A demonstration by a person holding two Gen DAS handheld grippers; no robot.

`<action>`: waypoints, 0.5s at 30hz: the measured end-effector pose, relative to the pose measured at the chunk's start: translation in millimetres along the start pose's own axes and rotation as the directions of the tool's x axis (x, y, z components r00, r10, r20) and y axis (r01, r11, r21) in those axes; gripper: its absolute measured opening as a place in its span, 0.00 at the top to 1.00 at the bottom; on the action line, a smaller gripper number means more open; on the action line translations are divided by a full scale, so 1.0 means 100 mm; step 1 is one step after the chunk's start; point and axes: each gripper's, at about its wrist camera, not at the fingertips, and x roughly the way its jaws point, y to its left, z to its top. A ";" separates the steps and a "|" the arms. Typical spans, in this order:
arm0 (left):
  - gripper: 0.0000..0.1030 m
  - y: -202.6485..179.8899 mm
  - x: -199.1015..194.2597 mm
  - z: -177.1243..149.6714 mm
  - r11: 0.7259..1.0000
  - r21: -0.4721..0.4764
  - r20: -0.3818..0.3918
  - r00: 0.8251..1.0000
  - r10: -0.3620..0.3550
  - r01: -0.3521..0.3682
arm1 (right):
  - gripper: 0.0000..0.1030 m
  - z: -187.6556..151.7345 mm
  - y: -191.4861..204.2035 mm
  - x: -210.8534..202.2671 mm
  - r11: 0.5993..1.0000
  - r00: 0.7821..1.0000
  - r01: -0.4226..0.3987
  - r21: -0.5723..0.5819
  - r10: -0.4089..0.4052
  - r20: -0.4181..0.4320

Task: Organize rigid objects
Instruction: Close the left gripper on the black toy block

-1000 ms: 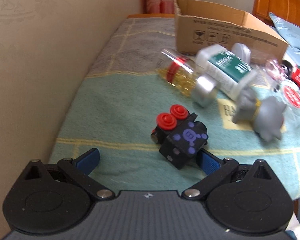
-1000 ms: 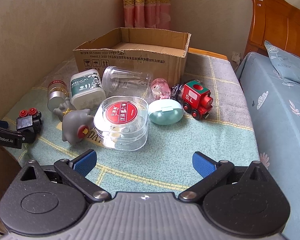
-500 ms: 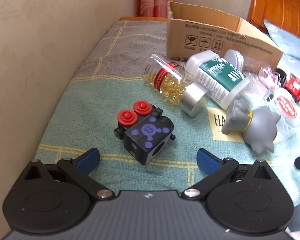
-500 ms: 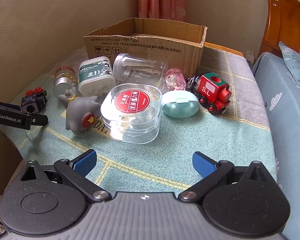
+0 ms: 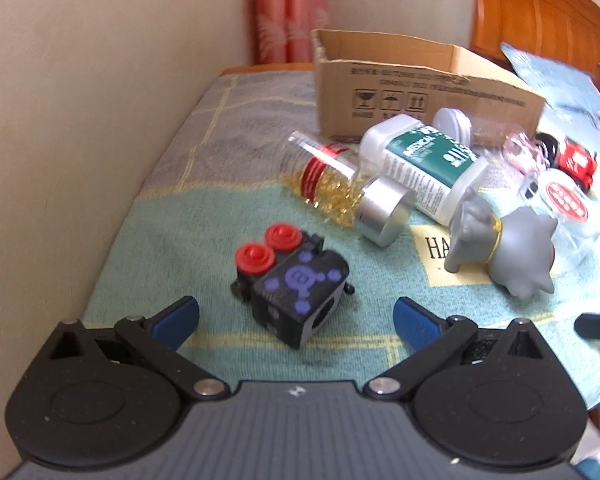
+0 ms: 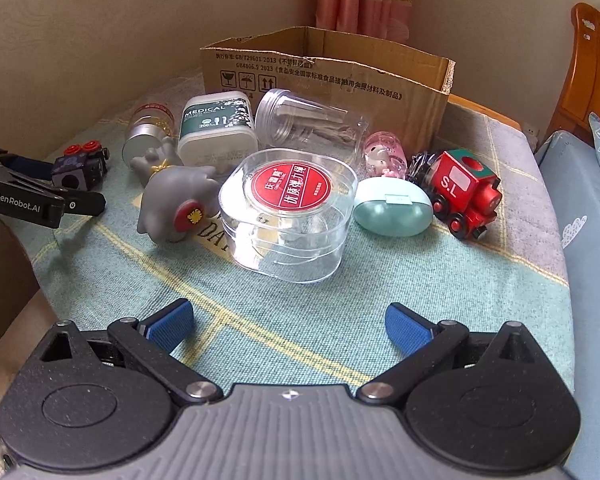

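A black toy block with purple dots and two red knobs (image 5: 296,284) lies on the green cloth, just ahead of and between my open left gripper's (image 5: 296,320) fingers, not touched. It also shows in the right wrist view (image 6: 80,166). My right gripper (image 6: 288,324) is open and empty, in front of a clear round box with a red label (image 6: 290,212). An open cardboard box (image 6: 328,76) stands at the back.
Around the clear box lie a grey animal figure (image 6: 176,196), a green medical tub (image 6: 218,128), a pill bottle (image 5: 340,188), a clear jar (image 6: 308,124), a mint case (image 6: 392,212), a pink figure (image 6: 384,154) and a red toy train (image 6: 464,192). Wall at left, bed at right.
The left gripper has backed off from the black block, which now sits centred between its fingers. The right gripper has swung left and moved closer to the clear box.
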 end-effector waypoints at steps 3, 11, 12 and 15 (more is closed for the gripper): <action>0.01 -0.04 0.01 0.05 0.998 0.050 -0.007 0.999 -0.043 0.043 | 0.00 0.00 0.00 0.00 1.000 1.000 0.002 0.000 -0.002 0.007; 0.01 -0.22 -0.13 0.04 0.949 0.130 -0.029 0.958 -0.285 0.286 | 0.00 0.00 -0.01 0.00 1.000 1.000 0.002 0.000 -0.002 0.012; 0.01 -0.24 -0.14 0.04 0.952 0.140 -0.016 0.962 -0.272 0.272 | 0.00 0.00 -0.01 0.00 1.000 1.000 0.002 -0.001 -0.002 0.012; 0.04 -0.23 -0.13 0.03 0.971 0.127 0.003 0.979 -0.203 0.201 | 0.00 0.00 0.00 0.00 1.000 1.000 0.003 0.000 -0.003 0.012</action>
